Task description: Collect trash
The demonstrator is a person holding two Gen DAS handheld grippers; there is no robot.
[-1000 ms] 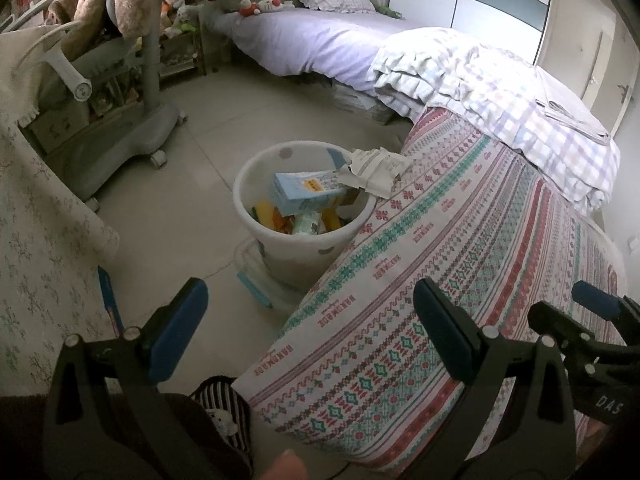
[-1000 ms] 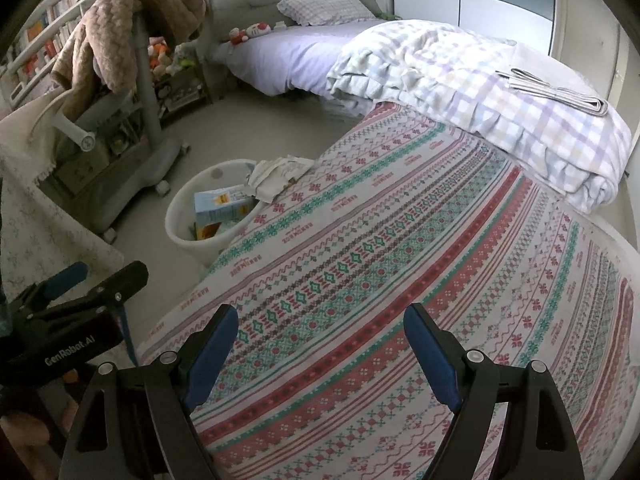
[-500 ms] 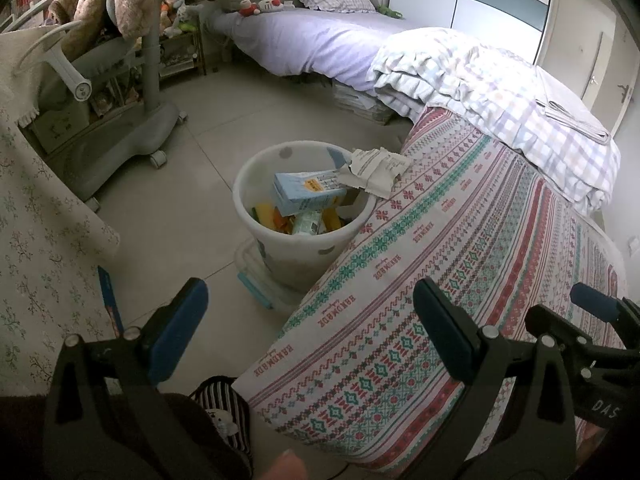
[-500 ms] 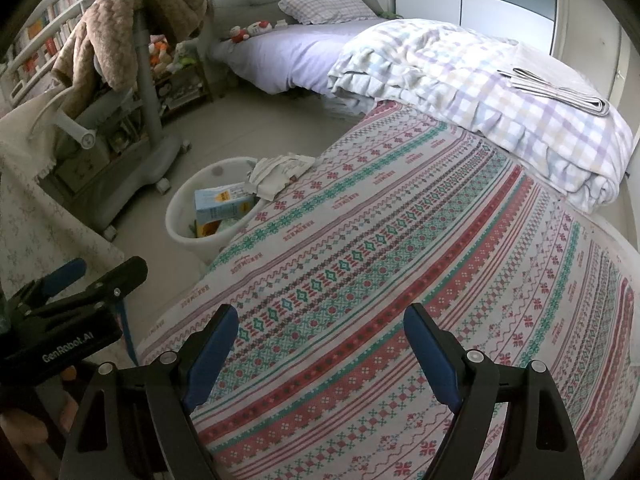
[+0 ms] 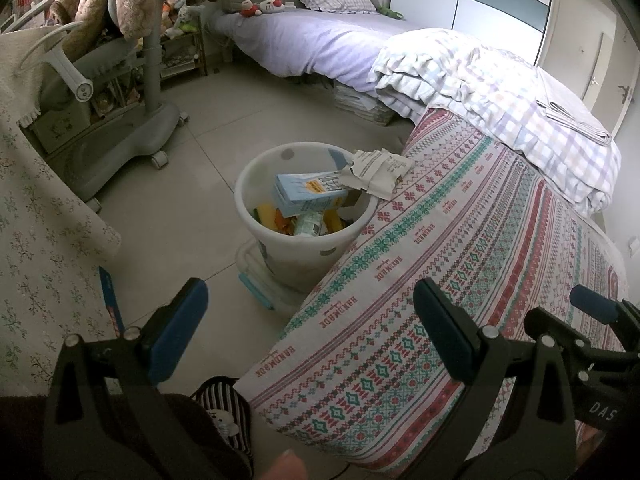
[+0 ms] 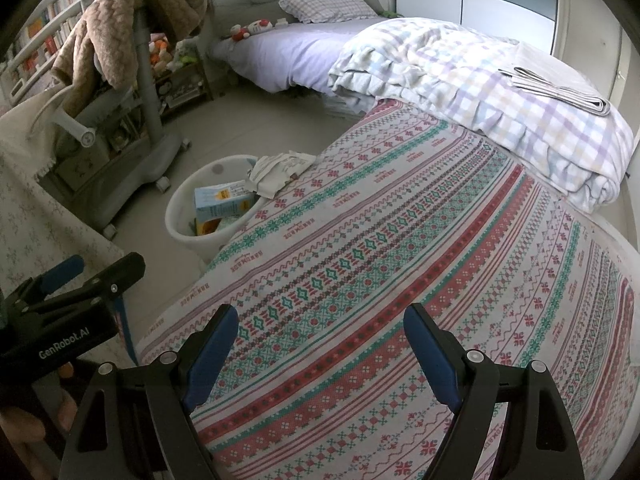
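Note:
A white trash bin [image 5: 304, 240] stands on the floor against the edge of the patterned bed [image 5: 460, 248]. It holds a light blue carton [image 5: 308, 194] and other packaging. A crumpled newspaper [image 5: 380, 170] lies on the bed's edge and overhangs the bin rim; it also shows in the right wrist view [image 6: 280, 172], beside the bin [image 6: 188, 220]. My left gripper [image 5: 312, 320] is open and empty, well short of the bin. My right gripper [image 6: 320, 344] is open and empty above the bedspread [image 6: 400, 260].
A grey wheeled stand [image 5: 132, 136] draped with a brown blanket stands left of the bin. A folded checked duvet [image 6: 480, 92] with a folded newspaper [image 6: 560, 92] on it lies on the far end of the bed. A second bed [image 5: 312, 44] stands behind. A floral cloth [image 5: 36, 240] hangs at left.

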